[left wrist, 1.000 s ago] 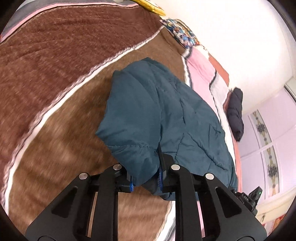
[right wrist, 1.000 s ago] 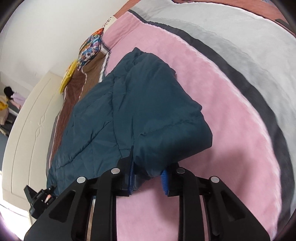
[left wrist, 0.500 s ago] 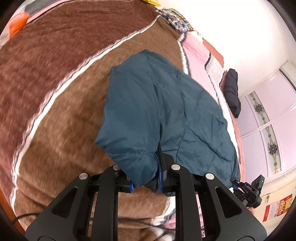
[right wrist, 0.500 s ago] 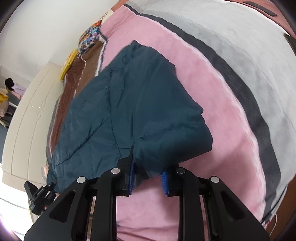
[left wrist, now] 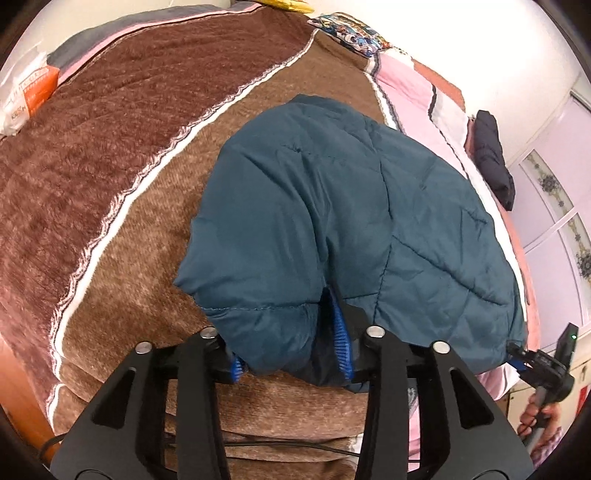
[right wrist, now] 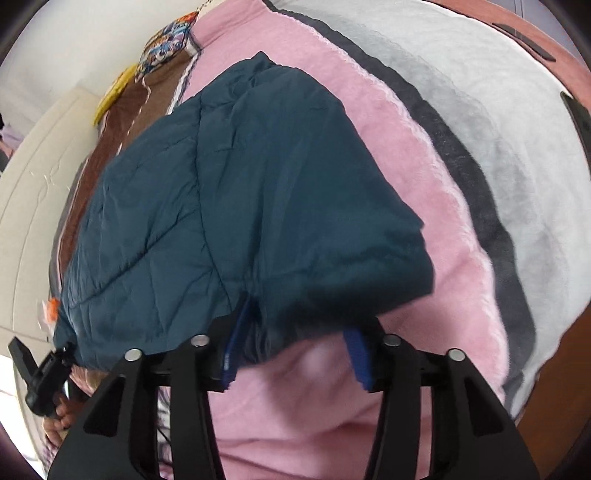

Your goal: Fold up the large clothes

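Observation:
A large teal quilted jacket [left wrist: 332,214] lies on the bed, stretched between my two grippers. My left gripper [left wrist: 291,354] is shut on its near left corner, the fabric bunched between the blue pads. In the right wrist view the jacket [right wrist: 240,192] spreads over the pink blanket. My right gripper [right wrist: 295,362] has its jaws spread wide, and the jacket's near right corner sits loosely above the gap. The right gripper also shows in the left wrist view [left wrist: 546,365], at the jacket's far corner.
The bed has a brown blanket [left wrist: 110,155] on the left and a pink and grey one [right wrist: 461,166] on the right. A patterned pillow [left wrist: 351,31] lies at the head. A dark garment [left wrist: 493,155] lies near the wardrobe doors. A cable [left wrist: 280,445] hangs below.
Both grippers have pulled back toward the foot of the bed, dragging the jacket. The right gripper's jaws have opened wider and the fabric has slipped up out of them.

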`<state>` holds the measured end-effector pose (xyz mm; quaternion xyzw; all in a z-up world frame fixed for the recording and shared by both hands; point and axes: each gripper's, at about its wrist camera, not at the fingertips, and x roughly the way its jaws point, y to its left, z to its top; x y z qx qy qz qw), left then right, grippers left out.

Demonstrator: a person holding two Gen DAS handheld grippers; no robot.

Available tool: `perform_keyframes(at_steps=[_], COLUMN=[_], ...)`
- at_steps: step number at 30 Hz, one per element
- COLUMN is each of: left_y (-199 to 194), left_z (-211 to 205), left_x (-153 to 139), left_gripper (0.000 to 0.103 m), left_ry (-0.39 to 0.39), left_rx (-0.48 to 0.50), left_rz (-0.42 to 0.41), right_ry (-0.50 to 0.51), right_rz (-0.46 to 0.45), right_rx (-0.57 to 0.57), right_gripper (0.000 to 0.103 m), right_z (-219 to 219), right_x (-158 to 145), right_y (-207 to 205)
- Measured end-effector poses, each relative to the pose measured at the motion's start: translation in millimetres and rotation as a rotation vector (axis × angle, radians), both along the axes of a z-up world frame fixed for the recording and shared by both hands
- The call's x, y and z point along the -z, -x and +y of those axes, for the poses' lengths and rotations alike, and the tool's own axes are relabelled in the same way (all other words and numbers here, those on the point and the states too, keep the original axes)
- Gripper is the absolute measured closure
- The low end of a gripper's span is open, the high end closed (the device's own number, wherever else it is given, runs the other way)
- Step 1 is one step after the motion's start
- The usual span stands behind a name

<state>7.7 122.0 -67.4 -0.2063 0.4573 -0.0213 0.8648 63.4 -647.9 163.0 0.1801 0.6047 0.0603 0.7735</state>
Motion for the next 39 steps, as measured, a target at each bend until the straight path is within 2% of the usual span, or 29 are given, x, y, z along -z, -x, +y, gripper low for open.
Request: perform_keyframes(at_steps=[3,5,7,8,9,10,13,16,19,23,26,29,33,39], left_y=[1,2,4,5,5,6,7,8,9,10,9,8,6,2], left_z=[3,3,0,-1,-1,-3,-6,-7,-7,-10,-10,-11,-13,-16], left_x=[1,1,1,1,1,0,0,-1,-1,-1,0,1,-1,-2], left_gripper=[0.058,0.057,0.057,0.056,0.056,0.055,0.053,0.053,0.052,0.050,0.049,0.047,0.043,0.040], left_ry=[0.017,0.017,0.000,-0.006,-0.014,-0.020,-0.028,-0.035,-0.022,-0.029,-0.021,-0.019,-0.021,-0.017], left_rx=[-0.010,-0.008,-0.001,0.002,0.006,0.008,0.015,0.020,0.012,0.025,0.031,0.038,0.050,0.047], left_rz=[0.004,-0.001,-0.011,-0.015,-0.021,-0.025,-0.034,-0.044,-0.046,-0.054,-0.055,-0.057,-0.071,-0.070], right_ry=[0.038,0.083,0.123,0.127,0.118,0.103,0.041,0.009,0.024,0.046,0.112,0.159,0.119,0.084], right_rz=[-0.002,-0.056,-0.123,-0.142,-0.173,-0.191,-0.266,-0.312,-0.328,-0.271,-0.230,-0.151,-0.047,-0.002], right_rx=[-0.004,-0.018,-0.075,-0.101,-0.142,-0.171,-0.326,-0.457,-0.531,-0.522,-0.514,-0.478,-0.422,-0.392], right_gripper=[0.052,0.053,0.074,0.079,0.088,0.092,0.096,0.097,0.099,0.100,0.100,0.101,0.102,0.103], right_z=[-6,-7,2,8,20,29,88,148,202,250,272,276,271,267], right_x=[-17,-38,-61,-69,-80,-86,-106,-109,-95,-53,-23,10,48,62], right_y=[15,27,33,34,31,26,-4,-39,-80,-135,-166,-187,-200,-203])
